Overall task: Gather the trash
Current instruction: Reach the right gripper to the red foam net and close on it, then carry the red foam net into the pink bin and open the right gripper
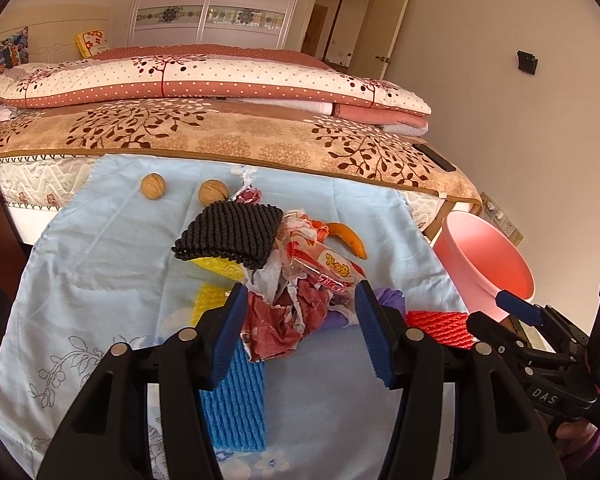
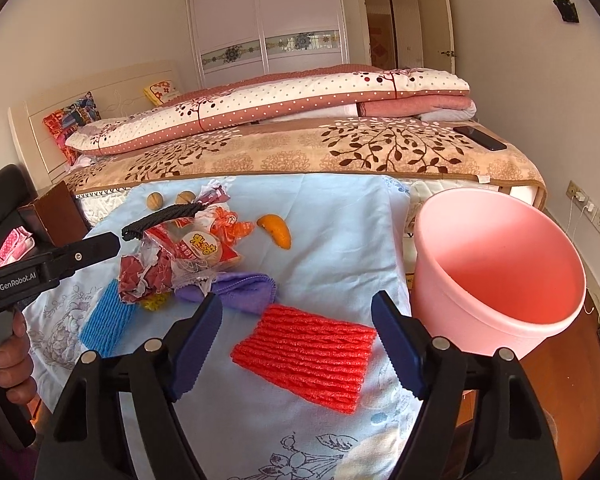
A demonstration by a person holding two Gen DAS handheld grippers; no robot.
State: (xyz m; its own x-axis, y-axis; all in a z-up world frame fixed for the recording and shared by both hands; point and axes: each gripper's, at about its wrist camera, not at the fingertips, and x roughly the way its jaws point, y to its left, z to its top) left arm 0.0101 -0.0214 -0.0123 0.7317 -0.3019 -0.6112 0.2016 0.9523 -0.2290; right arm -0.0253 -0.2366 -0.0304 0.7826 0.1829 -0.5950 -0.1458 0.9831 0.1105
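While the right hand-held gripper point(image 2: 296, 334) is hanging wide open over the red foam net point(image 2: 306, 358) on the blue sheet point(image 2: 340, 216) beside the pink bin point(image 2: 496, 280), I'm guessing it's light and squishy; pinch across its middle.

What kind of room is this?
A bedroom, most likely: a made bed with folded quilts, a headboard with pillows, and a sliding-door wardrobe behind it.
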